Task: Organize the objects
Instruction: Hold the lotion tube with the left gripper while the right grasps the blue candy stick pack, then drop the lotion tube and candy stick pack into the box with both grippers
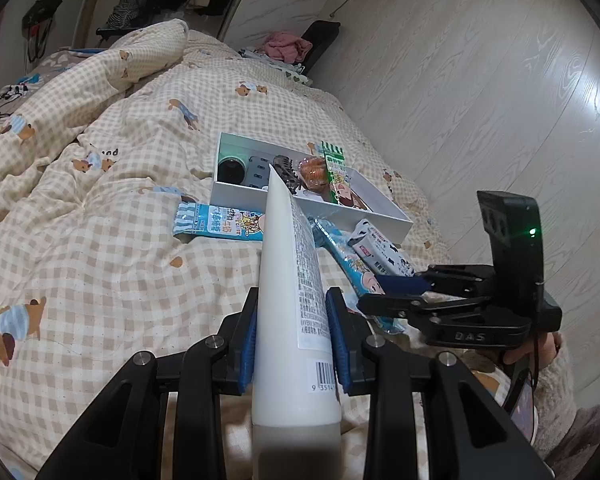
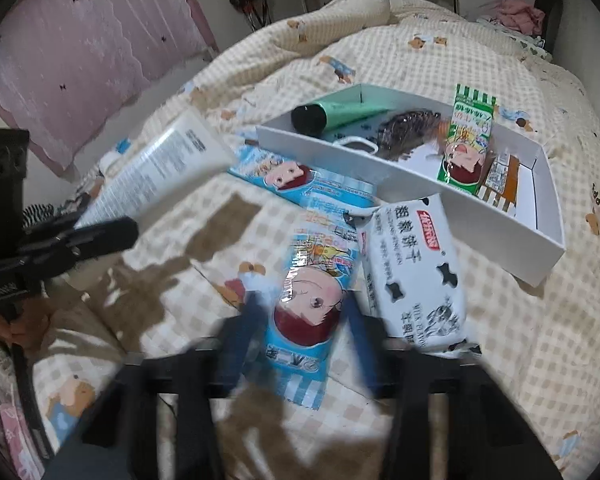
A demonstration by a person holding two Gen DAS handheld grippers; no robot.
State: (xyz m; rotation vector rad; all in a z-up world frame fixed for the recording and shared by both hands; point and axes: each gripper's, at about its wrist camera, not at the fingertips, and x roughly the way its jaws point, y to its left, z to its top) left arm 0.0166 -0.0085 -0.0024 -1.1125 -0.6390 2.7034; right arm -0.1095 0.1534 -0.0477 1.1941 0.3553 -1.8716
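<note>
My left claw (image 1: 292,344) pinches the white tube (image 1: 290,280) near its cap end, jaws partly closed, the tube held above the bed (image 1: 100,240). My right claw (image 2: 300,332) stands narrowed around the blue snack packet (image 2: 308,300) lying on the bed beside the white box (image 2: 500,232); motion blur hides whether its pads press. I judge the packet light, crinkly and slippery, best gripped mid-body.

Checked teddy-bear quilt (image 1: 100,208), pale wood-grain floor (image 1: 460,80), pink cloth heap (image 1: 286,45), pink curtain (image 2: 80,52), hanging black bag (image 1: 42,8)
</note>
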